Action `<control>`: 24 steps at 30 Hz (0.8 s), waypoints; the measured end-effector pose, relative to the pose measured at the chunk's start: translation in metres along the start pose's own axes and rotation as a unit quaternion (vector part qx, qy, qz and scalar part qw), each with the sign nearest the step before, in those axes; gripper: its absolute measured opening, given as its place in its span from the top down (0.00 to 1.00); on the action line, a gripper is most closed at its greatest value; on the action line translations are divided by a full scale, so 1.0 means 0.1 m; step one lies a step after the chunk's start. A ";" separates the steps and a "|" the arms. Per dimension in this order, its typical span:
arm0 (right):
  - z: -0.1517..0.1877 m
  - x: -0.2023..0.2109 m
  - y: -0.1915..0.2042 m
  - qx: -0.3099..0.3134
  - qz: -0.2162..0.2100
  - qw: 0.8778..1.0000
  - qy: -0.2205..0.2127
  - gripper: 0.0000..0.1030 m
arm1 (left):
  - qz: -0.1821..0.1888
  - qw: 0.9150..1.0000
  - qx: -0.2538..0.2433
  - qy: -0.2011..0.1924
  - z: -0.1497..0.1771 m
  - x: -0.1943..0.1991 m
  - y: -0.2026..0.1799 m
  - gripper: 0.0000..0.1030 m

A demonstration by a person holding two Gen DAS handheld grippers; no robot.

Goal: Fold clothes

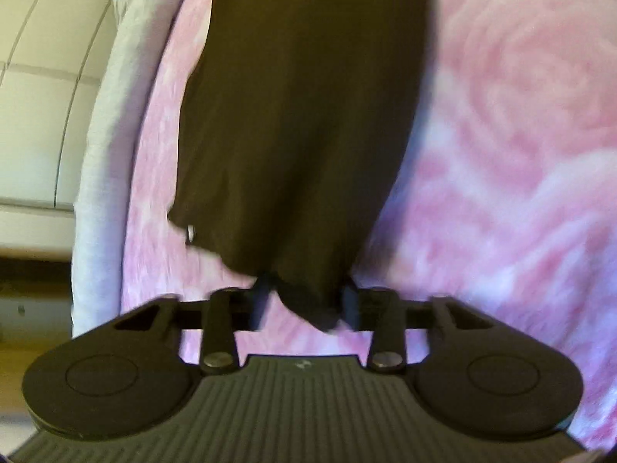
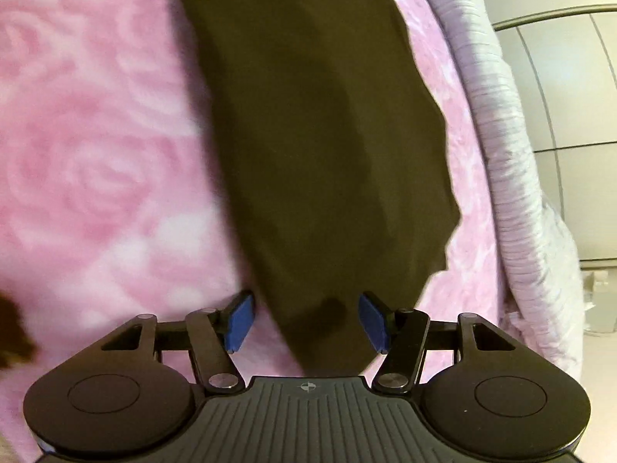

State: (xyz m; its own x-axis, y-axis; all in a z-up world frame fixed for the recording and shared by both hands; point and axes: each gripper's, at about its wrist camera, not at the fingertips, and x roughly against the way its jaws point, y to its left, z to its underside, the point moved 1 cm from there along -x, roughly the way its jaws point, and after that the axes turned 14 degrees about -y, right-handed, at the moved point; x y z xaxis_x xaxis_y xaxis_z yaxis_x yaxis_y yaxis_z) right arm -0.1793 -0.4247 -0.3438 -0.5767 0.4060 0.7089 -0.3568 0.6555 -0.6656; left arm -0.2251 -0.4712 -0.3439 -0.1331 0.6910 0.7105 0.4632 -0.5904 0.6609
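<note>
A dark brown garment (image 1: 300, 115) lies stretched out on a pink rose-patterned blanket (image 1: 501, 154). It narrows to a point between the fingers of my left gripper (image 1: 306, 301), whose jaws stand apart, with pink showing beside the left finger. A small pale button or tag (image 1: 189, 233) sits on its left edge. In the right wrist view the same garment (image 2: 316, 135) tapers down between the blue pads (image 2: 241, 322) of my right gripper (image 2: 306, 322). That gripper is open, with a gap between the left pad and the cloth. Both views are blurred.
A pale quilted bed edge (image 1: 96, 154) (image 2: 513, 177) borders the blanket (image 2: 96, 135). Beyond it stand light cabinet panels (image 1: 34, 96) (image 2: 570, 115). Another dark brown scrap (image 2: 11, 328) shows at the left border of the right wrist view.
</note>
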 end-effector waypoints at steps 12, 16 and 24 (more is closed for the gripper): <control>0.54 0.32 -0.54 0.009 -0.061 0.997 -0.035 0.98 | 0.068 0.998 -0.002 0.006 -0.04 0.38 -0.11 0.95; 0.83 0.83 -0.33 -0.003 -0.086 0.996 -0.022 0.98 | 0.120 0.993 0.015 0.001 -0.24 0.84 -0.41 1.00; 1.48 1.46 0.07 -0.015 -0.110 0.994 -0.001 0.97 | 0.195 0.978 0.069 0.017 -0.50 1.49 -0.84 1.00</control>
State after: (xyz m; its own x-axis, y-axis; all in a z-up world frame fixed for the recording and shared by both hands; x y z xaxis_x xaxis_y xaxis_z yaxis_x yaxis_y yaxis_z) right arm -0.3747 -0.4546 -0.2796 -0.4891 0.2488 0.8360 -0.4531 0.7465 -0.4872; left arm -0.3277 -0.3399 -0.2818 0.0491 0.4084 0.9115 0.5981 -0.7429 0.3006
